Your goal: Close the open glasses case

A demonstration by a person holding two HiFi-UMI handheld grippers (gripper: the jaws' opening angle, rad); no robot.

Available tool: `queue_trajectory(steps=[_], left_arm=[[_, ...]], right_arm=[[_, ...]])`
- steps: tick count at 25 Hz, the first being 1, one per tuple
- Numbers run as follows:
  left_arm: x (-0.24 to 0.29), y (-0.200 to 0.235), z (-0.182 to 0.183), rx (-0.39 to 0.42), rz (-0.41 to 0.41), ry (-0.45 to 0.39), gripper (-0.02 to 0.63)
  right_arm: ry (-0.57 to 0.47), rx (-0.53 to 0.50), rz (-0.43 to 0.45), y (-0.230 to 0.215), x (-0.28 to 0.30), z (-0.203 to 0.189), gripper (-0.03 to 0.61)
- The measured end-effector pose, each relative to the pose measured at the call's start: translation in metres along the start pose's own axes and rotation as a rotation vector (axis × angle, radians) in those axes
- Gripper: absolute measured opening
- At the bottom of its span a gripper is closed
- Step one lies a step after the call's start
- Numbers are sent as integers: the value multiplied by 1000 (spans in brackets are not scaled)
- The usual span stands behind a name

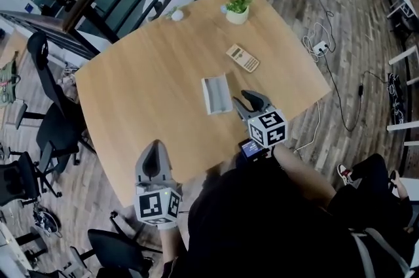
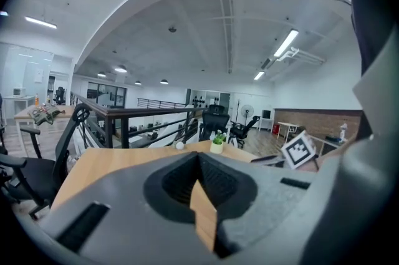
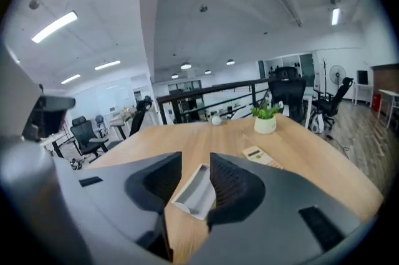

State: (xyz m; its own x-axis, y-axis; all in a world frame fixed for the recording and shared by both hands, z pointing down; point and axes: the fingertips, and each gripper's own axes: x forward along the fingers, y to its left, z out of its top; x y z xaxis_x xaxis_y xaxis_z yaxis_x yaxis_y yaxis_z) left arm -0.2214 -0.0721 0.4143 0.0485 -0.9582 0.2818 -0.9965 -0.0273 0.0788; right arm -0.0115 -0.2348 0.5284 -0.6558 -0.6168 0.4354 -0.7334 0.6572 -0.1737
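- Light wooden table (image 1: pixel 144 87): fills the centre of the head view.
- Pale grey rectangular glasses case (image 1: pixel 216 94): lies open near frame centre, on the table.
- Right gripper (image 1: pixel 252 100): lower right of the case, tips just beside it. Jaws apart; in the right gripper view the case (image 3: pixel 195 192) shows in the gap, untouched.
- Left gripper (image 1: pixel 154 151): lower left, at the table's near edge, well apart from the case. Jaws together, empty.
- Beige calculator (image 1: pixel 243 58): upper right of the case.
- Small green plant in a white pot (image 1: pixel 237 8): top centre.

Long ceiling lights (image 3: pixel 55 27) made the room bright and even, shadows on the bench (image 1: pixel 150 93) were soft, and both gripper views bent round with dark, blurry edges.
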Motion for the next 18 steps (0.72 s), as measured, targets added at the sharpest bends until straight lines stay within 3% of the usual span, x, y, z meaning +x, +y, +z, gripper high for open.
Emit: queue_trajectory(steps=[4,7,12,18], left_arm=[[-3,-13,-4,15,-22,19,-2],[-6,-14,-7,9,-22,34,-2],[-14,-23,-14,-1,-35,56,-2],[-23,-22,-19,-8,-24,71,-2]], right_arm=[[141,132,-42,-21,51,-51,153],[212,149,-93,-33,73,-77,153],[269,229,-129,-38,96,-100,153],[301,241,-155,-32,110,-117,152]])
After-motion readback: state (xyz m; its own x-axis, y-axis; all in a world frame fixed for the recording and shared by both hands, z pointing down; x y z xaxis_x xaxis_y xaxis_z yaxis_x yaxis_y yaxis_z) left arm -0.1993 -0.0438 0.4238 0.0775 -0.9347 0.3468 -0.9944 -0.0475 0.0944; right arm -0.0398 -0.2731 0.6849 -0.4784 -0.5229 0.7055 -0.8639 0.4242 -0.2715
